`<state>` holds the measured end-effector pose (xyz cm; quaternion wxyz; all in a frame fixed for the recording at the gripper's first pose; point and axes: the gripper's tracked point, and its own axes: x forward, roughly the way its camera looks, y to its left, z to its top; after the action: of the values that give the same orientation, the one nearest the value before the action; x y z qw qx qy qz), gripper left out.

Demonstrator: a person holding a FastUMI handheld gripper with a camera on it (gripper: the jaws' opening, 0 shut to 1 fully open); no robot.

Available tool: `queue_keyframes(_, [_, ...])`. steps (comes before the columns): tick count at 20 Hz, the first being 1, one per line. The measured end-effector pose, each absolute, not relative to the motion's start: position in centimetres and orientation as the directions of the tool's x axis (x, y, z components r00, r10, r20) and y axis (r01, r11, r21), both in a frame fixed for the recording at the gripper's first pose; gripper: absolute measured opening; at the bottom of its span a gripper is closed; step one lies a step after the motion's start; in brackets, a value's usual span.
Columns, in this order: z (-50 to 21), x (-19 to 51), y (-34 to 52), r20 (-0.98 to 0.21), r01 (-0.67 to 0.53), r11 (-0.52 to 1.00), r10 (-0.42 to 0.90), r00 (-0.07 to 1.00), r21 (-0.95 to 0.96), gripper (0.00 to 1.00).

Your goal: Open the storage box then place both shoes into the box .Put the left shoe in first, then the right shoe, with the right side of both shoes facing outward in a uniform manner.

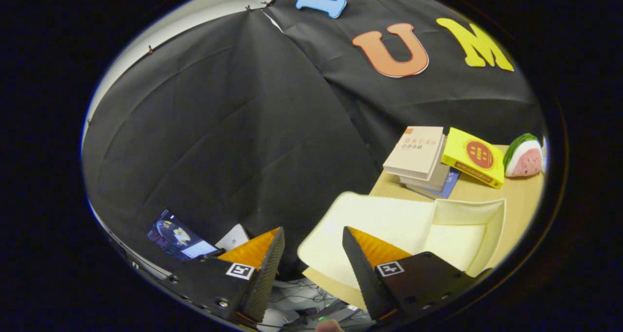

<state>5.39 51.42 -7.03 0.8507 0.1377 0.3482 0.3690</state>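
Cream storage box [452, 225], open, on table

A stack of books [419, 159] lies on the wooden table [523, 200] near the black cloth wall [233, 127]. A yellow book [474, 157] leans just beside the stack, and a watermelon-slice toy [523, 156] sits beyond it. Lower down against the cloth stand a lit screen [177, 235] and a white card [232, 237]

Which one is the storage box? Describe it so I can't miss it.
On the wooden table, just beyond the open gripper, sits the cream storage box. Behind it lie stacked books, a yellow book and a watermelon toy; only the box is plain and pale.
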Motion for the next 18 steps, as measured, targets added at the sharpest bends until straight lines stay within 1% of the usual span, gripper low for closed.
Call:
queue_keyframes(2, [-6.9, 6.5, 49.3, -0.478, -0.533, 0.723, 0.690, 0.543, 0.439, 0.81])
queue_keyframes(3, [-7.1, 7.1, 48.0, -0.475, -0.523, 0.750, 0.661, 0.581, 0.405, 0.89])
queue_keyframes(5, [-6.5, 7.3, 45.6, -0.451, -0.514, 0.778, 0.628, 0.634, 0.361, 0.94])
queue_keyframes(9, [-5.5, 7.4, 38.8, -0.390, -0.501, 0.829, 0.559, 0.732, 0.249, 0.94])
queue_keyframes(12, [-5.0, 6.6, 32.0, -0.346, -0.471, 0.862, 0.506, 0.790, 0.186, 0.94])
queue_keyframes(15, [-4.7, 6.1, 23.2, -0.310, -0.391, 0.909, 0.417, 0.854, 0.145, 0.94])
queue_keyframes(18, [-4.9, 5.2, 14.1, -0.308, -0.292, 0.950, 0.311, 0.899, 0.108, 0.94])
